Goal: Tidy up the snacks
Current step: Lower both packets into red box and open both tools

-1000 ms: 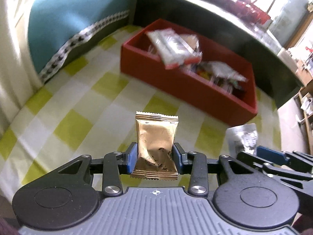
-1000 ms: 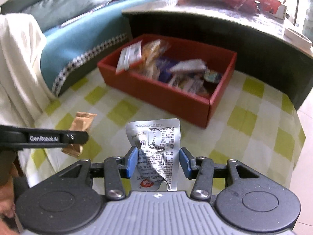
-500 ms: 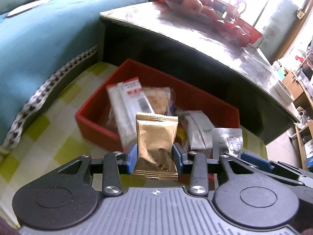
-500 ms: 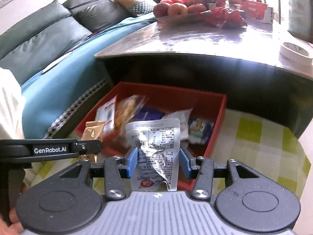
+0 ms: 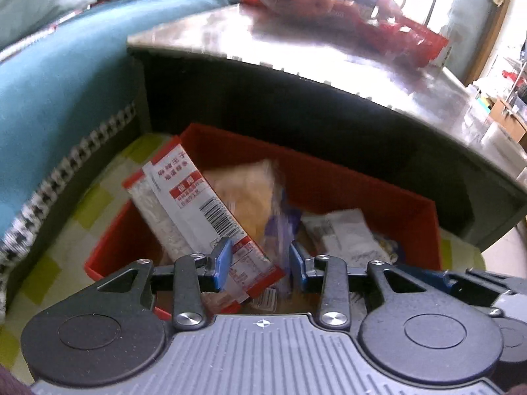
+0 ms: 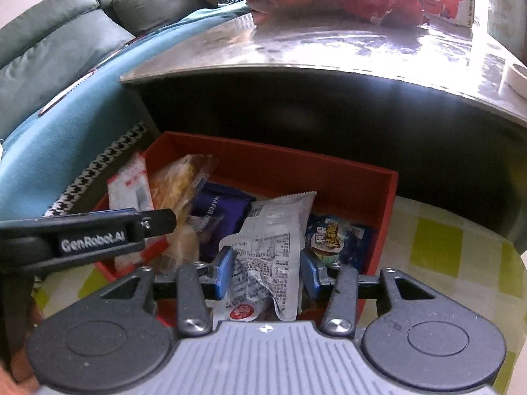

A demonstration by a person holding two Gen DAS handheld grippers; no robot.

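Observation:
A red box (image 5: pixel 362 177) holds several snack packets and also shows in the right wrist view (image 6: pixel 329 171). My left gripper (image 5: pixel 260 265) is over the box's near edge, open and empty; the gold packet is no longer between its fingers. A white and red packet (image 5: pixel 194 210) leans in the box in front of it. My right gripper (image 6: pixel 266 271) is over the box, its jaws slightly apart around a silver packet (image 6: pixel 273 240) that tilts to the right. The left gripper's side (image 6: pixel 92 233) shows at the left of the right wrist view.
The box sits on a yellow-green checked cloth (image 6: pixel 438 250). Behind it stands a dark low table (image 6: pixel 329 52) with fruit and red packets on top. A teal sofa (image 5: pixel 59 92) runs along the left.
Both grippers moved forward over the red box. The left gripper opened and the gold packet left it. The silver packet tilted in the right gripper, whose jaws spread a little.

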